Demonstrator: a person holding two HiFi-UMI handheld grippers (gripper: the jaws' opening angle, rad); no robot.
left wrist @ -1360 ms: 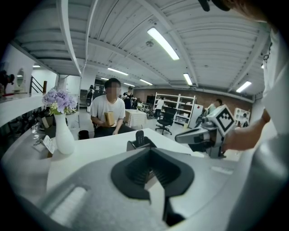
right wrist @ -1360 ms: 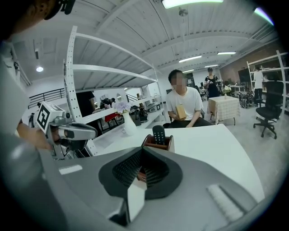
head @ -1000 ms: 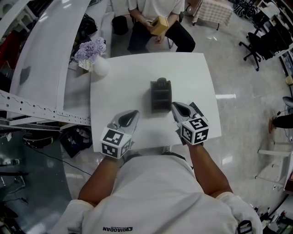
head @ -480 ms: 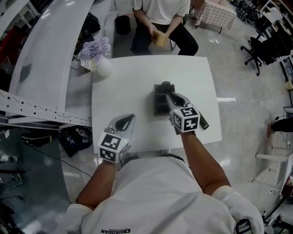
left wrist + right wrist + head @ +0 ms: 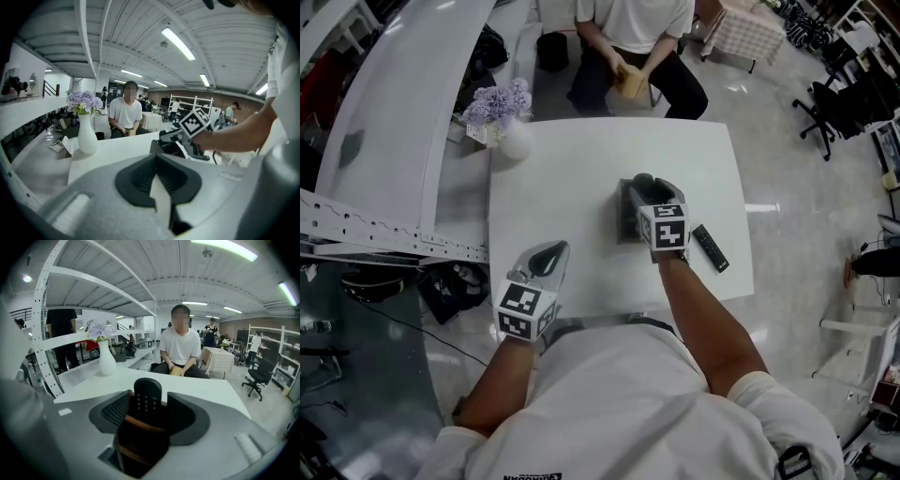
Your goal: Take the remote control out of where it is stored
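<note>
Remote control (image 5: 148, 397) upright in dark holder (image 5: 627, 214), mid-counter (image 5: 553, 169). Right gripper (image 5: 149, 411) jaws, just opened wide, straddle it without gripping. Second remote (image 5: 710, 247) near right edge. Left gripper (image 5: 549, 251) jaws together, lower-left edge.

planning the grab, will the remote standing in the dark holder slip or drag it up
The remote looks rigid, smooth plastic, so a light grip may slip. It stands upright with its top clear of the holder, so it likely lifts free; the holder might shift.
</note>
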